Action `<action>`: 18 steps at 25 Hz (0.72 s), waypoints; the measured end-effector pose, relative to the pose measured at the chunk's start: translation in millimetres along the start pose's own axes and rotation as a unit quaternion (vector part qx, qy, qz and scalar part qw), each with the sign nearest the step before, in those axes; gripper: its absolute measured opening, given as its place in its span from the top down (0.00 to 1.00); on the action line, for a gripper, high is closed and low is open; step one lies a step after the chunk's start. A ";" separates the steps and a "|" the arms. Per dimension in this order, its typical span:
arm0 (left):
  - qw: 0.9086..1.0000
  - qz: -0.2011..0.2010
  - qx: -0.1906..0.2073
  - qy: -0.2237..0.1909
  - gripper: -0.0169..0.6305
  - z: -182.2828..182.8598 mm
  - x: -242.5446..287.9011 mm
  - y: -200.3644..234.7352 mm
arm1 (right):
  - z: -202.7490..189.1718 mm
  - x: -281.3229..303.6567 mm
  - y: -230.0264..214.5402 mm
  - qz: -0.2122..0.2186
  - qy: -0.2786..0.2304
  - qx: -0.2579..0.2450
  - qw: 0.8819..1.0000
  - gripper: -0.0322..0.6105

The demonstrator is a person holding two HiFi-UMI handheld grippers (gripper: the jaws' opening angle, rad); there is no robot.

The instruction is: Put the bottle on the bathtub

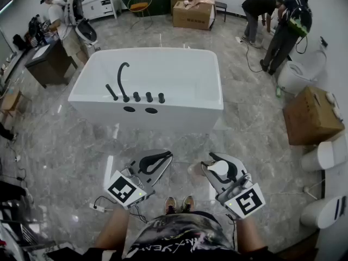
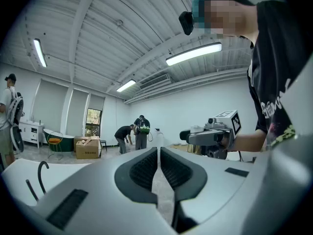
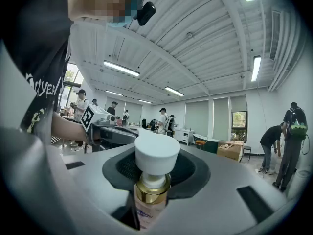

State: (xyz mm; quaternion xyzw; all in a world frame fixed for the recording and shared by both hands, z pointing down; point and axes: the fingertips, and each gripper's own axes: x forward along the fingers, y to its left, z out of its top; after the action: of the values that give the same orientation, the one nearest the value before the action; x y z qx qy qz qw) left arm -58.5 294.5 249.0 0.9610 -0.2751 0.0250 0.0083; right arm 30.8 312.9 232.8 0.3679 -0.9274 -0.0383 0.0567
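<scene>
The white bathtub [image 1: 147, 86] stands on the marble floor in front of me, with a black faucet set [image 1: 126, 88] on its near rim. My right gripper [image 1: 218, 168] is held low in front of my body, shut on the bottle [image 3: 155, 155]. The bottle has a white cap, a gold collar and a pinkish body, and its cap points up between the jaws. My left gripper [image 1: 159, 159] is level with it on the left, shut with nothing in it; its pads [image 2: 146, 168] meet. In the left gripper view the bathtub [image 2: 19, 173] lies low at the left.
A cardboard box [image 1: 311, 115] and white toilets [image 1: 326, 154] line the right side. Two people [image 1: 274, 23] bend over at the back right, and another person [image 1: 62, 18] stands by a dark cabinet [image 1: 49, 64] at the back left. A cable [image 1: 100, 203] lies on the floor by my feet.
</scene>
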 end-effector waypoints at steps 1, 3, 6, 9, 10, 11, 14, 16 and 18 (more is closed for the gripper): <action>1.000 0.000 0.000 0.001 0.92 0.1 0.3 1.1 | 0.5 0.8 -0.7 0.000 -0.001 0.000 1.000 0.75; 1.000 0.000 0.001 0.001 0.92 0.2 0.8 2.8 | 1.2 1.9 -2.0 0.000 -0.002 0.001 1.000 0.75; 1.000 0.000 0.000 0.001 0.92 0.5 1.1 4.0 | 0.9 1.9 -3.0 -0.001 -0.002 0.001 1.000 0.75; 1.000 -0.001 0.000 0.001 0.92 1.7 0.8 3.7 | 1.6 1.4 -3.2 -0.003 0.000 0.001 1.000 0.75; 1.000 -0.001 0.000 0.001 0.92 2.1 0.8 3.6 | 1.5 1.5 -3.1 -0.003 0.000 0.000 1.000 0.75; 1.000 -0.002 0.000 0.000 0.92 2.2 0.9 3.7 | 1.4 1.8 -3.0 -0.003 0.000 -0.001 1.000 0.75; 1.000 -0.002 0.001 -0.001 0.92 1.6 1.9 3.6 | 2.1 1.9 -2.1 0.002 -0.005 -0.002 1.000 0.75; 1.000 -0.002 -0.001 -0.002 0.92 1.3 2.7 2.6 | 2.3 0.9 -1.8 0.003 -0.008 0.000 1.000 0.75; 1.000 -0.003 -0.003 -0.002 0.92 0.8 2.5 1.7 | 1.6 0.9 -0.2 0.004 -0.010 0.002 1.000 0.75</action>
State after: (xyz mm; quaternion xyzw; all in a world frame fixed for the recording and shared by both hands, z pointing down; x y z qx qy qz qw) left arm -57.3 291.8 248.3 0.9618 -0.2726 0.0223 0.0105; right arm 30.2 312.2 231.2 0.3639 -0.9294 -0.0397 0.0467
